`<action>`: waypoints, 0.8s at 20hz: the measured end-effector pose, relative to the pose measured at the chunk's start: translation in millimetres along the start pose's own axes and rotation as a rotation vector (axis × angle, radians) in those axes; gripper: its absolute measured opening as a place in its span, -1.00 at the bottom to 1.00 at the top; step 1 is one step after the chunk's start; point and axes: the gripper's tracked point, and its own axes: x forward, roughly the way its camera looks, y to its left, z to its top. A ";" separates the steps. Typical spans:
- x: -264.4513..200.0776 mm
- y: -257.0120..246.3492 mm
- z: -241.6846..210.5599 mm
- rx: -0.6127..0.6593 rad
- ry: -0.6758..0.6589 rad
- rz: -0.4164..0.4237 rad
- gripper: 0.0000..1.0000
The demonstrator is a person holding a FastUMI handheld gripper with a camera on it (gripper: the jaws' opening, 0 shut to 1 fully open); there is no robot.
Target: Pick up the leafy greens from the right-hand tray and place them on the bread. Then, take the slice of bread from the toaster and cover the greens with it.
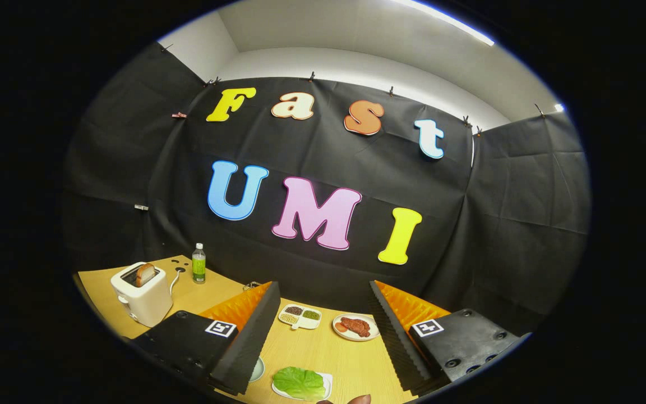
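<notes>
The leafy greens [299,382] lie on a white tray [327,384] between my fingers, low and close. My gripper [323,359] is open, its two fingers [250,336] spread wide on either side of the greens and touching nothing. A white toaster [142,293] stands beyond the left finger with a slice of bread [144,274] sticking up from its slot. A small round dish [257,370] peeks out beside the left finger.
A green-labelled bottle [198,263] stands behind the toaster. A divided white dish of grains [299,316] and a plate with reddish meat [356,327] sit beyond the fingers on the wooden table [323,350]. A fingertip [358,399] shows just past the tray.
</notes>
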 end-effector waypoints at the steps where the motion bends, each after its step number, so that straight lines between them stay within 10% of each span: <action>1: -0.6 -0.7 -0.4 -0.003 0.002 -0.001 0.95; 16: 1.5 -7.3 -6.8 0.002 0.016 0.002 0.95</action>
